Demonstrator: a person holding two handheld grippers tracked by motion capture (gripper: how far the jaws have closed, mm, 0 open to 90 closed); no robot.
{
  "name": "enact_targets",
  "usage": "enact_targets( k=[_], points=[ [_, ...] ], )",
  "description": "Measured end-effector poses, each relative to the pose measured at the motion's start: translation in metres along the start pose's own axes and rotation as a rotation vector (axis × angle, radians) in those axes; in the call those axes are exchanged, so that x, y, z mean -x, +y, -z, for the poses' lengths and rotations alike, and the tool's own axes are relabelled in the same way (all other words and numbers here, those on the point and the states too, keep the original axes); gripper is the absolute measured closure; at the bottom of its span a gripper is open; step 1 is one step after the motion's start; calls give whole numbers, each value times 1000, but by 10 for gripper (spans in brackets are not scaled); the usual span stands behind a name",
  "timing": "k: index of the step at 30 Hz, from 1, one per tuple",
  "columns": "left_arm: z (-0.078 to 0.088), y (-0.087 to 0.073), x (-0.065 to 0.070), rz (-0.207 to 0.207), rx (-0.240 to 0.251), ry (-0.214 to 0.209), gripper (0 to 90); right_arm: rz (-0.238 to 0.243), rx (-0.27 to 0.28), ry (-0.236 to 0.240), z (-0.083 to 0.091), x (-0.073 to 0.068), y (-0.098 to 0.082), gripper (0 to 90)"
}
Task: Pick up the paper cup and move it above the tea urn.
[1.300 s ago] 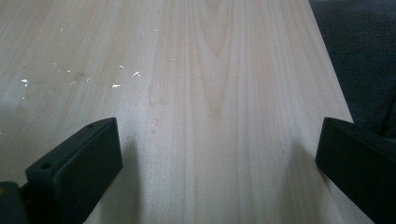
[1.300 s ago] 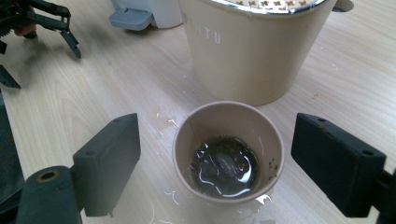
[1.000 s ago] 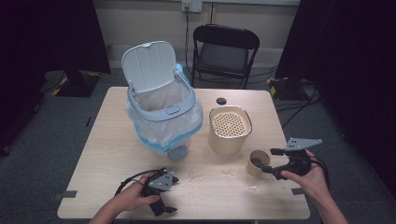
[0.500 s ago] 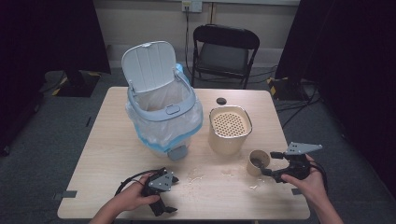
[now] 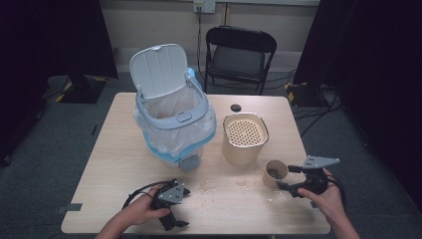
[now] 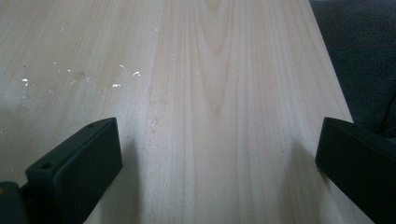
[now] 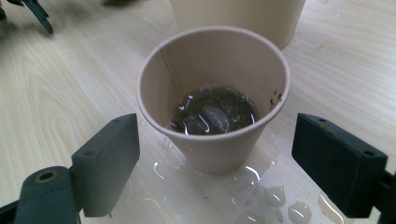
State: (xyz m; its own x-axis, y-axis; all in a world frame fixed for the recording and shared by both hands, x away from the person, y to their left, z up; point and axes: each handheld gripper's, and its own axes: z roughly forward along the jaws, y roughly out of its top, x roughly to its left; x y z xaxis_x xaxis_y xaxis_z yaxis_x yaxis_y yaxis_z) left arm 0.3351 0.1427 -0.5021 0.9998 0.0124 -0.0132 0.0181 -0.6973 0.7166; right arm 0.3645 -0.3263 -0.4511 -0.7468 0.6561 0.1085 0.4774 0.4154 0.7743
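Observation:
A tan paper cup (image 5: 275,172) (image 7: 215,93) stands upright near the table's right front, with dark liquid and ice in its bottom. My right gripper (image 5: 285,178) (image 7: 217,140) is open. One jaw stands on each side of the cup's base, and neither touches it. Water drops (image 7: 261,193) lie on the wood around the cup. My left gripper (image 5: 178,209) (image 6: 218,135) rests open near the front edge, with nothing but bare wood between its jaws. Small white flecks (image 6: 116,79) dot the table ahead of it.
A white and blue bin (image 5: 171,119) with a plastic liner and raised lid stands at centre left. A beige container (image 5: 245,134) with a perforated top sits just behind the cup. A small black cap (image 5: 236,107) lies farther back. A folding chair (image 5: 239,55) stands beyond the table.
My right gripper has sunk slightly and stays at the cup with its jaws apart. The left gripper and the cup have not moved.

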Motion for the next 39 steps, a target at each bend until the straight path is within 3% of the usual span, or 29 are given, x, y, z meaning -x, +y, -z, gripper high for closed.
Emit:
enact_targets(
  k=[10,14,39],
  points=[
    [0,0,0,0,0,0,0,17,23,-14,-13,2,-10,146],
    [0,0,0,0,0,0,0,-1,41,1,-19,3,-12,146],
    [0,0,0,0,-1,1,0,24,124,-10,-38,-2,-7,205]
  ],
)
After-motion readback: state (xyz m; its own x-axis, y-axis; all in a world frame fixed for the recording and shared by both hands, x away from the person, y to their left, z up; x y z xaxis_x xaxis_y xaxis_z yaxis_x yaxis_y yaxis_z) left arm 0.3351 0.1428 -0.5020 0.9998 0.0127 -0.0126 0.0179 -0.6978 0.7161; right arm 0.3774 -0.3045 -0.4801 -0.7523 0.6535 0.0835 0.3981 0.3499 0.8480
